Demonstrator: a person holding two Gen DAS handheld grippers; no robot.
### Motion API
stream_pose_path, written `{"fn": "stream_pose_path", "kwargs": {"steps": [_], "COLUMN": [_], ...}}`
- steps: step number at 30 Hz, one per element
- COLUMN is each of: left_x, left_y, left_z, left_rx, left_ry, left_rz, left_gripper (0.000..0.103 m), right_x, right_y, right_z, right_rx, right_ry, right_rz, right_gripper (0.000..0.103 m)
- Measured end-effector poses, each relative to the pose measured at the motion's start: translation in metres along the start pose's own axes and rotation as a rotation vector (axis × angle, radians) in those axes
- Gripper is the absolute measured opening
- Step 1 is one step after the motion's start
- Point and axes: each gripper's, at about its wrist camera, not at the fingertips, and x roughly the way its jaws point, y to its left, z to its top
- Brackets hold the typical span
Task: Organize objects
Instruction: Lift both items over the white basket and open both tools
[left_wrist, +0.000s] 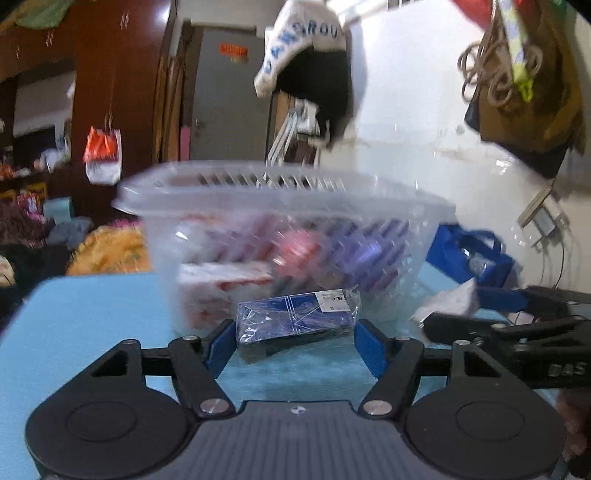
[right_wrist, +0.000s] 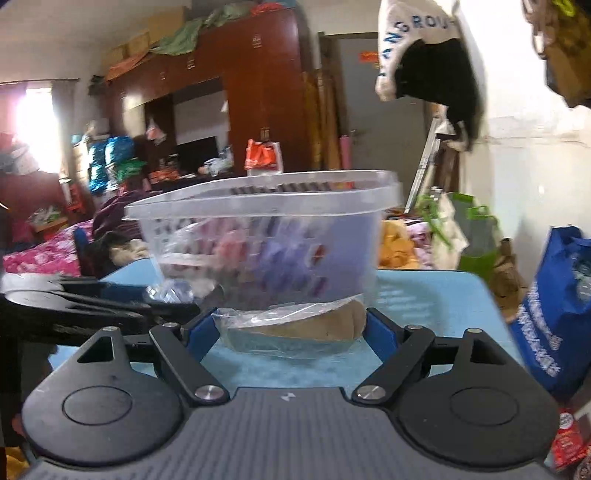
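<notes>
Basket (left_wrist: 280, 229) of clear slotted plastic stands on a blue table (left_wrist: 92, 314), already holding several red, white and purple packets. Just in front of the basket, the left gripper (left_wrist: 295, 339) has a small blue box (left_wrist: 295, 317) between its blue pads (left_wrist: 221, 345). The box is sealed in crinkly clear wrap with a white label. Both pads appear to touch its ends, so the jaws look clenched on it, though blur makes the contact hard to confirm.

Also in front of the basket, to the right of the blue box, the right gripper (right_wrist: 291, 334) holds a flat brown item in a clear pouch (right_wrist: 291, 328). Its pads sit against both ends of the pouch, grasping it.

Judging by look, the box is light and fairly stiff, so a hold across its short ends should carry it. The film over it is slick and could let it slide or twist if the grip is loose. The pouch seems soft and thin; its loose plastic edges would slip, so the firmer brown body is the better place to hold.

The basket wall looks thin and light, and a knock from either gripper could push it across the table
</notes>
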Motion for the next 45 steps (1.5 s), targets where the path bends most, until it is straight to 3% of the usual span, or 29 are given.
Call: {"fn": "stream_pose_path", "kwargs": {"steps": [8,19,25,32,35,38,42,45], "left_x": [-0.037,-0.034,-0.043,-0.064,-0.072,-0.068,-0.04,-0.011], "left_y": [0.037,0.035,0.026,0.021,0.021,0.022,0.025,0.028], "left_z": [-0.006,-0.008,-0.014,-0.014,0.002,0.036,0.103,0.135], "left_rx": [-0.045,-0.051,-0.016,-0.013,-0.055,-0.06,-0.08,-0.086], "left_ry": [-0.125,-0.152,-0.22,-0.312,-0.359,-0.371,-0.303,-0.203], "left_rz": [0.018,-0.01,0.008,-0.022,-0.045,-0.048,-0.021,0.017], "left_gripper": [0.073,0.073,0.073,0.073,0.073,0.073,0.073,0.073], "right_x": [0.003,-0.001,-0.016,-0.03,-0.038,-0.041,-0.015,0.027], "right_y": [0.014,0.026,0.026,0.023,0.016,0.014,0.017,0.011], "right_z": [0.0,-0.003,-0.005,-0.006,0.004,0.042,0.109,0.147], "right_rx": [-0.008,-0.063,-0.066,-0.05,-0.019,-0.038,-0.091,-0.087], "right_ry": [-0.047,-0.08,-0.173,-0.265,-0.299,-0.328,-0.308,-0.207], "right_rz": [-0.002,-0.008,-0.012,0.01,0.016,-0.011,-0.08,-0.113], "right_gripper": [0.085,0.085,0.085,0.085,0.085,0.085,0.085,0.085]}}
